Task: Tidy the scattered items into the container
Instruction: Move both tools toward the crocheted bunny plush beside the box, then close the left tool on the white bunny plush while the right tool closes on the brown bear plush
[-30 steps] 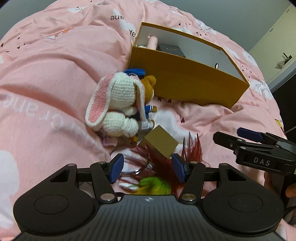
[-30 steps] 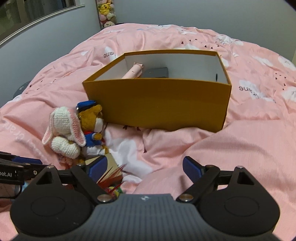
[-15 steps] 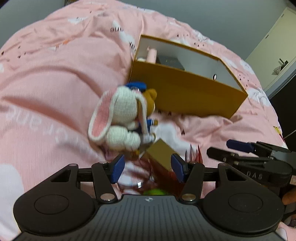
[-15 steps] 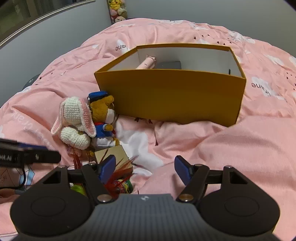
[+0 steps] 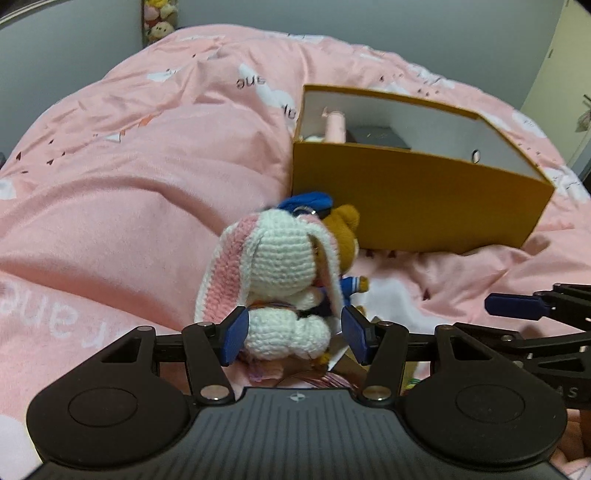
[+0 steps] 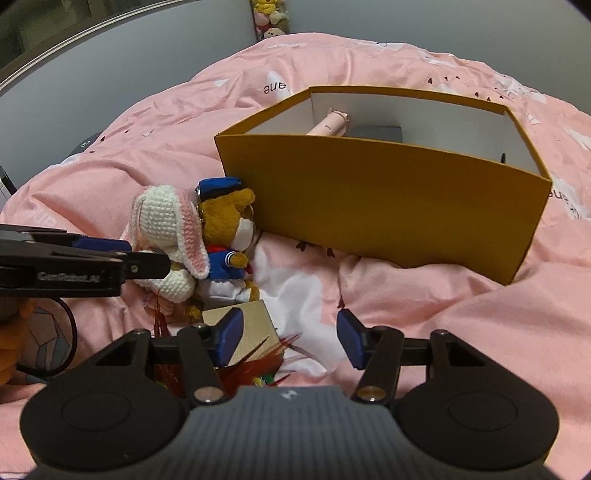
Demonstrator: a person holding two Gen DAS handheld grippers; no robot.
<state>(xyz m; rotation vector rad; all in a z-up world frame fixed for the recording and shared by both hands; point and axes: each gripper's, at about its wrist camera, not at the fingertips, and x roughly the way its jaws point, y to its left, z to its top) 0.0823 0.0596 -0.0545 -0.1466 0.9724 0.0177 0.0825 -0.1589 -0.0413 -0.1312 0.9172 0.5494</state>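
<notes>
Pink bed [image 5: 110, 206]: left gripper [image 5: 293, 338] has shifted from the feathers to the crochet bunny [image 5: 280, 266], jaws apart astride its body, not gripping. Right gripper [image 6: 290, 341] jaws have just been closing, released, small gold box [image 6: 245, 332] at the left jaw; orange box [image 6: 388, 206] lies beyond, so two pickups look imminent.

Left gripper [image 5: 293, 334]: pitched steeply downward, jaws parted, blue pads apart. Right gripper [image 6: 290, 341]: likewise pitched downward; its jaws have just been closing and stand partly open, with nothing pressed between the pads.

bedding: pink quilt [image 5: 122, 206] | far shelf: plush toys [image 6: 271, 22]
</notes>
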